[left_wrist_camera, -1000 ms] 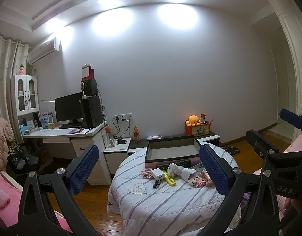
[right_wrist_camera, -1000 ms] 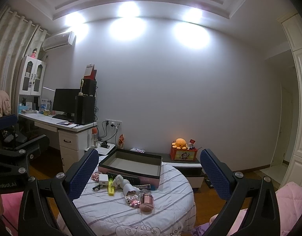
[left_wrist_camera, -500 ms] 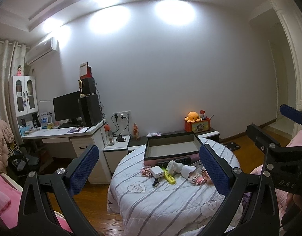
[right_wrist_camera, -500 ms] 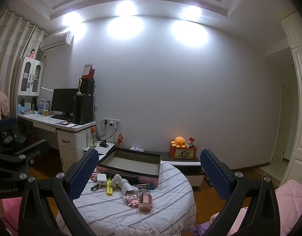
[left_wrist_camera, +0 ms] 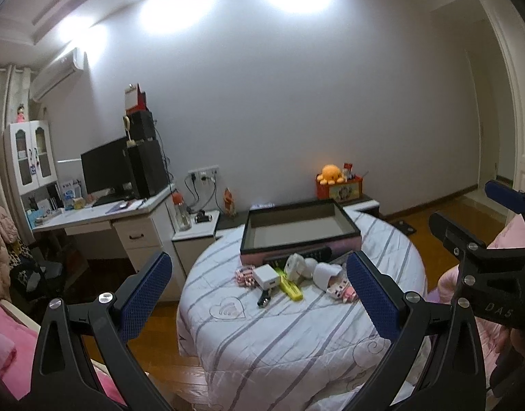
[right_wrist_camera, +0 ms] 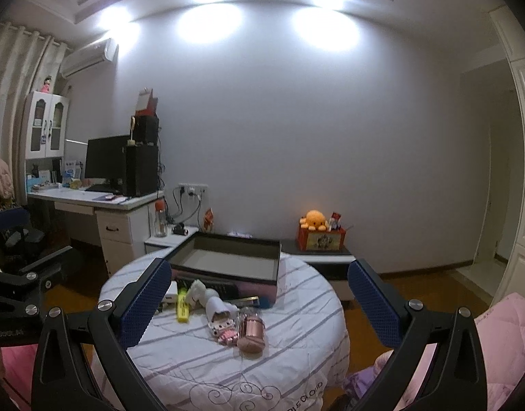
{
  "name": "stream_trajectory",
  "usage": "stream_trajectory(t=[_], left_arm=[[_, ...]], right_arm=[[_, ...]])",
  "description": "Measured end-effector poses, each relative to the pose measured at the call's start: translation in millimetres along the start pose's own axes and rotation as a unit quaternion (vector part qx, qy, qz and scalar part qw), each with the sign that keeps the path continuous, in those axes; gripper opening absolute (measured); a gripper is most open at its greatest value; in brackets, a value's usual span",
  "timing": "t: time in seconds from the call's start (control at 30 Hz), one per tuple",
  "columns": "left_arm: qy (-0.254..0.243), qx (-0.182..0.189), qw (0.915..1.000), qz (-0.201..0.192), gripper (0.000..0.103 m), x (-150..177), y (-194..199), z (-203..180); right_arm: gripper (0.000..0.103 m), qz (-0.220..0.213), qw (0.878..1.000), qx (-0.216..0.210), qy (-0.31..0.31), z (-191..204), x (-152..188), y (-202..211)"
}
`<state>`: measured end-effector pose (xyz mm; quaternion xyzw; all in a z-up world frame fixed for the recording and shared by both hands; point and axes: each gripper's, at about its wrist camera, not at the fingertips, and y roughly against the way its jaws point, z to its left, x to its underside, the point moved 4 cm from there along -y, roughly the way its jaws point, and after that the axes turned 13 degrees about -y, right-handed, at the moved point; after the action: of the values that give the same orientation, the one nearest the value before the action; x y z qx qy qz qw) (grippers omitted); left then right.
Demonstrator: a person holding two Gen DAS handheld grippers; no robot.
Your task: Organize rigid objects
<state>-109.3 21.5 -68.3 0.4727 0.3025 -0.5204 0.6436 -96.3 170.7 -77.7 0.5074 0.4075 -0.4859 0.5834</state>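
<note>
A round table (left_wrist_camera: pixel 296 339) draped in a white quilted cloth with grey stripes carries the clutter. At its far edge sits a shallow rectangular box (left_wrist_camera: pixel 298 227) with a dark rim, grey floor and pinkish outer wall, holding nothing that shows. Just in front of the box, toward the table's middle, the small rigid things lie in a loose cluster: a white square charger (left_wrist_camera: pixel 266 276), a yellow highlighter (left_wrist_camera: pixel 290 287) lying flat just beside it, a small dark object (left_wrist_camera: pixel 263 300) nearer the near edge, a pink-and-white bundle (left_wrist_camera: pixel 245 272) on the left of the cluster, a white lumpy piece (left_wrist_camera: pixel 298 267) against the box wall, and a pink blocky toy (left_wrist_camera: pixel 341 289) on the right.

The left gripper (left_wrist_camera: pixel 259 303) hangs short of the table's near edge, jaws spread wide with nothing between them. The right gripper (right_wrist_camera: pixel 259 303) is likewise released and empty, its blue pads framing the cluster.

The right wrist view shows a rose-gold cylinder (right_wrist_camera: pixel 251 328) lying on its side beside the blocky toy, near the table's right edge; the left view hides it behind a blue pad. The left view alone shows the pink-and-white bundle and the whole charger clearly. Each view catches the other gripper's black frame at its side.
</note>
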Motion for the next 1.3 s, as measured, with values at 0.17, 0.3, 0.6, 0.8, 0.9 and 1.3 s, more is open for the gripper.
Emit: stream_trajectory(t=[0.17, 0.3, 0.6, 0.8, 0.9, 1.3], left_arm=[[0.008, 0.020, 0.9990, 0.038, 0.103, 22, -37, -3], [0.019, 0.021, 0.9949, 0.097, 0.103, 50, -81, 0], [0.048, 0.048, 0.9740, 0.216, 0.103, 103, -169, -8], [0.043, 0.060, 0.9622, 0.262, 0.103, 122, -203, -17], [0.048, 0.064, 0.9571, 0.278, 0.103, 127, -214, -16], [0.075, 0.091, 0.9496, 0.291, 0.103, 147, -249, -23]], right_arm=[[0.103, 0.044, 0.999, -0.001, -0.011, -13, 23, -37], [0.103, 0.092, 0.996, 0.000, -0.017, -24, 49, -71], [0.103, 0.189, 0.981, 0.024, -0.033, -46, 105, -145], [0.103, 0.231, 0.972, 0.016, -0.032, -48, 129, -178], [0.103, 0.241, 0.969, 0.016, -0.040, -52, 136, -191], [0.069, 0.283, 0.957, -0.029, -0.061, -60, 150, -231]])
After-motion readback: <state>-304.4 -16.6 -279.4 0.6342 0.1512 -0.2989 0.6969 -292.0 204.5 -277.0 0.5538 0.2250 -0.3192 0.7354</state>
